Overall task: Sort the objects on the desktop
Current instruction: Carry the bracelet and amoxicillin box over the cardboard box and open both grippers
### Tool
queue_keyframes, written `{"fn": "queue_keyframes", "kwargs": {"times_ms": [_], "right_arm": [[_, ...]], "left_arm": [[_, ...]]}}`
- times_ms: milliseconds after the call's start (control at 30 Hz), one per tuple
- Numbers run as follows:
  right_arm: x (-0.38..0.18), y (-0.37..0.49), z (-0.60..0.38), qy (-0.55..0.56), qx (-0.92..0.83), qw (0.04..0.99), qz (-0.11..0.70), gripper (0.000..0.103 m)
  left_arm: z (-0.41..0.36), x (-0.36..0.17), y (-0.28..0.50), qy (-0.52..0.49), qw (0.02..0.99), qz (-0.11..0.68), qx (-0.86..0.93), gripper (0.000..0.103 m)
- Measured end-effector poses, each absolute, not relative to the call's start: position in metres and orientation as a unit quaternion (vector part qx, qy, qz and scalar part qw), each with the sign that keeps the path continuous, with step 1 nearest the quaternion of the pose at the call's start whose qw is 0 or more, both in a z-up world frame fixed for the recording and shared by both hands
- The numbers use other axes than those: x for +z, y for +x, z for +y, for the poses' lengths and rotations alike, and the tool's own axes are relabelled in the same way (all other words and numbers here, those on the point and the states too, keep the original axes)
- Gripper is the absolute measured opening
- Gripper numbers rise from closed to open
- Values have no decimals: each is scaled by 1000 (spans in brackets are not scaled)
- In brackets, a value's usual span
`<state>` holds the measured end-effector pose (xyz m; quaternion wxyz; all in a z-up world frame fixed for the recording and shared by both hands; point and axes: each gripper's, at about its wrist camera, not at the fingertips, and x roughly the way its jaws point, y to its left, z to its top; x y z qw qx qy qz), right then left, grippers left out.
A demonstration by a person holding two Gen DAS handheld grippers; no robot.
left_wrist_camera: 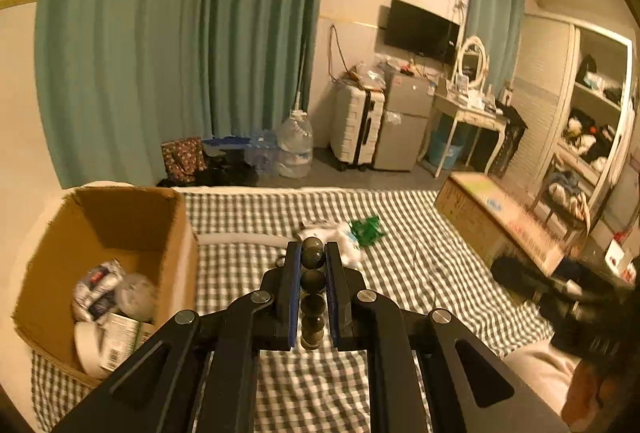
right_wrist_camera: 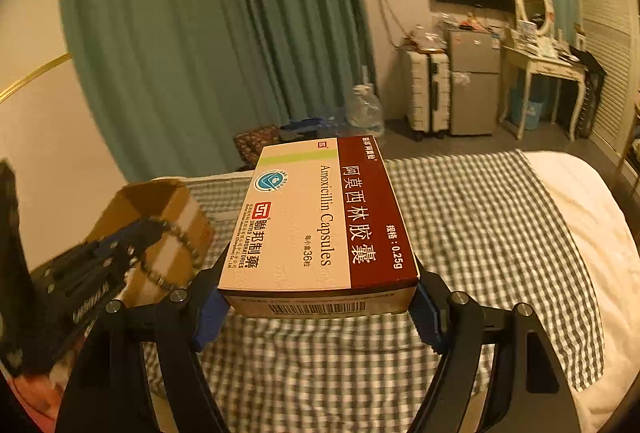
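Fingers of the left gripper (left_wrist_camera: 313,253) are drawn close together, clamped on a string of dark beads (left_wrist_camera: 312,279) that runs back between the blue pads. It hangs above a checked cloth (left_wrist_camera: 420,253) spread over a bed. To the near left sits an open carton (left_wrist_camera: 120,229) holding wrappers and a white roll. Farther along the cloth lie a white packet (left_wrist_camera: 340,233) and a green wrapper (left_wrist_camera: 368,229), touching. At the right a blurred box (left_wrist_camera: 492,221) shows, held up above the cloth.

From the right wrist, the right gripper (right_wrist_camera: 320,297) has its fingers spread wide and pressed on both sides of a medicine box (right_wrist_camera: 324,217), flat and label up, clear of the cloth (right_wrist_camera: 460,233). To the left the other gripper (right_wrist_camera: 120,249) appears, blurred, with the beads (right_wrist_camera: 176,249) draped from it in front of the carton (right_wrist_camera: 160,201).
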<state>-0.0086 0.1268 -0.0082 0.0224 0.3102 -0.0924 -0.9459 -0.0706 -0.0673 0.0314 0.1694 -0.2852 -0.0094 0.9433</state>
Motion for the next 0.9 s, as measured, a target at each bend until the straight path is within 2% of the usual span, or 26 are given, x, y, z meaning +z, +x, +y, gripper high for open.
{"fn": "queue_keyframes", "kwargs": {"times_ms": [200, 367, 700, 900], "right_arm": [[3, -23, 79, 305, -946, 77, -81, 75], [2, -43, 27, 311, -939, 131, -66, 75], [-43, -111, -69, 370, -905, 202, -56, 75], [-73, -152, -102, 401, -888, 215, -72, 75]], "left_arm": [[-118, 59, -75, -273, 135, 6, 952, 11], [-165, 57, -88, -285, 94, 12, 954, 11], [-256, -11, -116, -343, 23, -34, 939, 11], [-273, -48, -130, -369, 19, -40, 928, 11]]}}
